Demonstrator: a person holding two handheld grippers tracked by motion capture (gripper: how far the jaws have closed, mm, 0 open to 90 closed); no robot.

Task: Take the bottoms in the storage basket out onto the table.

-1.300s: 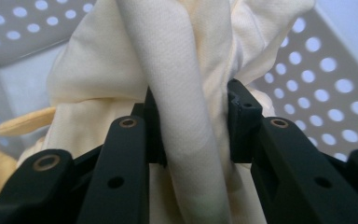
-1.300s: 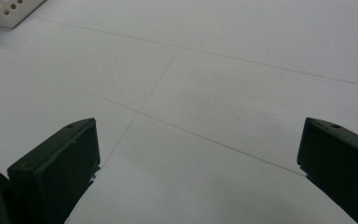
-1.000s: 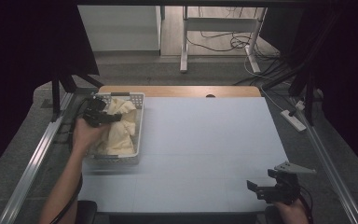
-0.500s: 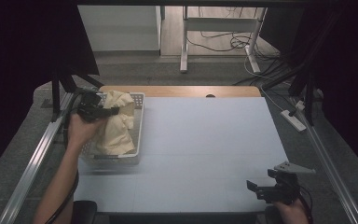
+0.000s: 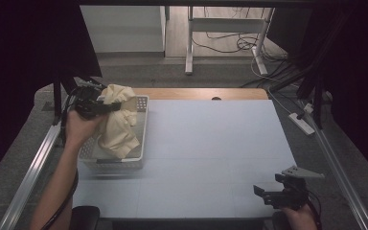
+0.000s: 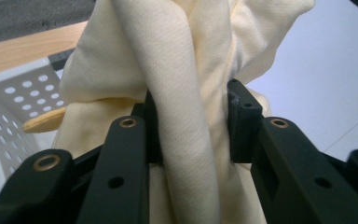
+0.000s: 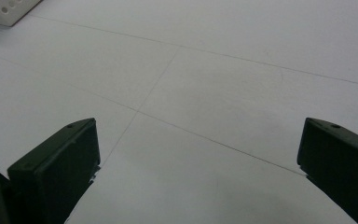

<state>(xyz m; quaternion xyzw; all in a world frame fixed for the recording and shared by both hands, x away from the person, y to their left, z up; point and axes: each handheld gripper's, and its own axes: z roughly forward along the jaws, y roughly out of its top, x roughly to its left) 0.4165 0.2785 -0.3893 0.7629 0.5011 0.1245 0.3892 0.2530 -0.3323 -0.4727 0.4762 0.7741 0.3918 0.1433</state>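
Note:
A pale yellow cloth [image 5: 117,124] hangs bunched above the white perforated basket [image 5: 143,108] at the table's left. My left gripper [image 5: 109,106] is shut on a thick fold of it near the top; in the left gripper view the cloth [image 6: 186,93] is pinched between both black jaws of that gripper [image 6: 192,123]. Its lower end still droops into the basket. My right gripper [image 5: 264,191] rests low at the table's front right corner, open, with bare tabletop between its jaws [image 7: 198,154].
The pale blue table [image 5: 211,143] stretches between the basket and the right gripper. A wooden strip [image 5: 201,93] runs along its far edge. Metal rails flank both sides, and a power strip [image 5: 301,123] lies off the right edge. The basket corner [image 7: 9,11] shows far off.
My left gripper has risen, lifting the yellow cloth up out of the basket so it now hangs in a tall bunch. The right gripper has stayed put.

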